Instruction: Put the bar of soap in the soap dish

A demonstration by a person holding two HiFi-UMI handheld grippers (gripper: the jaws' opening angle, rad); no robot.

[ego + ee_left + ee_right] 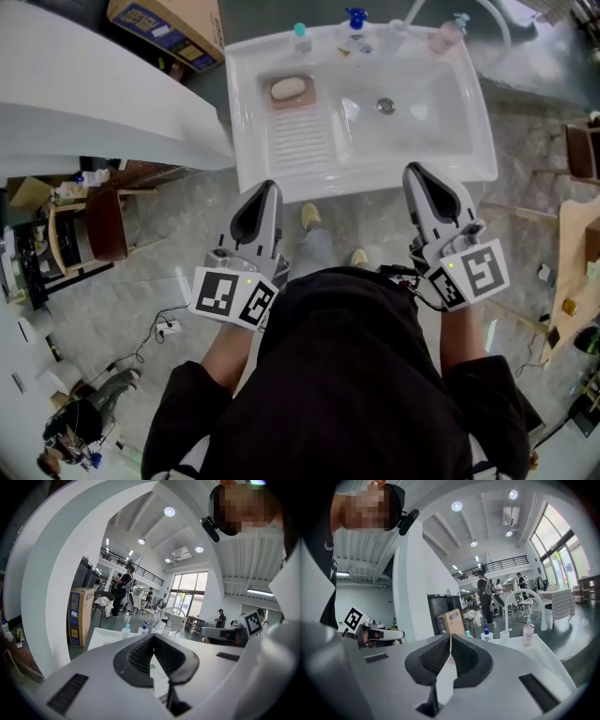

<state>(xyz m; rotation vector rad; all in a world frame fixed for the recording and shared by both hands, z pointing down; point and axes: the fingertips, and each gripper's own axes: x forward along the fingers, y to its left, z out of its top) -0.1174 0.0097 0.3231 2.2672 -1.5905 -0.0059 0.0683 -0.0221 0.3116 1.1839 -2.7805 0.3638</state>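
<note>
A pale oval bar of soap (pixel 288 88) lies in a pink soap dish (pixel 292 99) on the ribbed left part of the white sink (pixel 469 141). Both grippers hang in front of the sink's near edge, apart from it, and point towards it. My left gripper (pixel 270 186) is shut with nothing between its jaws, as the left gripper view (pixel 152 637) also shows. My right gripper (pixel 413 170) is shut and empty too, its tips meeting in the right gripper view (pixel 451 636). The soap is hidden in both gripper views.
Along the sink's back rim stand a teal-capped bottle (pixel 300 36), a blue pump bottle (pixel 355 23), a pink bottle (pixel 448 34) and a faucet (pixel 524 603). A cardboard box (pixel 169 23) sits behind a white curved wall (pixel 94 103) at the left. People stand far off in the hall.
</note>
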